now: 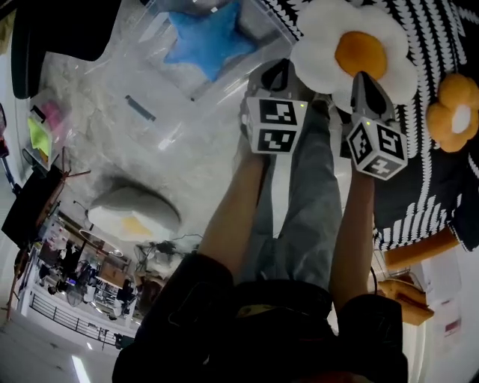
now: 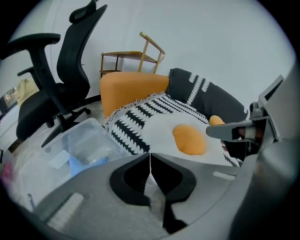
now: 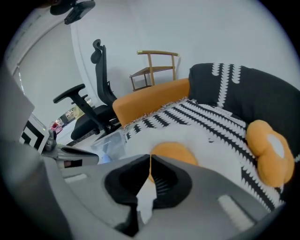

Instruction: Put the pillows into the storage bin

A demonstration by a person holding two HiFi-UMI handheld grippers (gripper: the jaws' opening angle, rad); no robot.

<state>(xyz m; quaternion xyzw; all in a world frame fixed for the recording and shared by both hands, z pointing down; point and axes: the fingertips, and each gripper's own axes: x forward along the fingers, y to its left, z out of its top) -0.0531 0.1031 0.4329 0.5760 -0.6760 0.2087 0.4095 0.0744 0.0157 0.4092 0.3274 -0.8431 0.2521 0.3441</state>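
Striped black-and-white sofa throw (image 1: 441, 37) carries the white flower-shaped pillow with orange centre (image 1: 352, 52). Left gripper (image 1: 283, 75) and right gripper (image 1: 363, 81) fingers closed, seemingly nipping its edge. Thin pinch could slip before the clear plastic storage bin (image 2: 79, 140).

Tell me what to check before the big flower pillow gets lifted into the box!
1. Left gripper shut on the white flower pillow: ok.
2. Right gripper shut on it too: ok.
3. Storage bin open on top: ok.
4. Enough room beside the blue star pillow already inside: cannot tell.
5. Orange flower pillow lies apart, so it should not get dragged along: ok.
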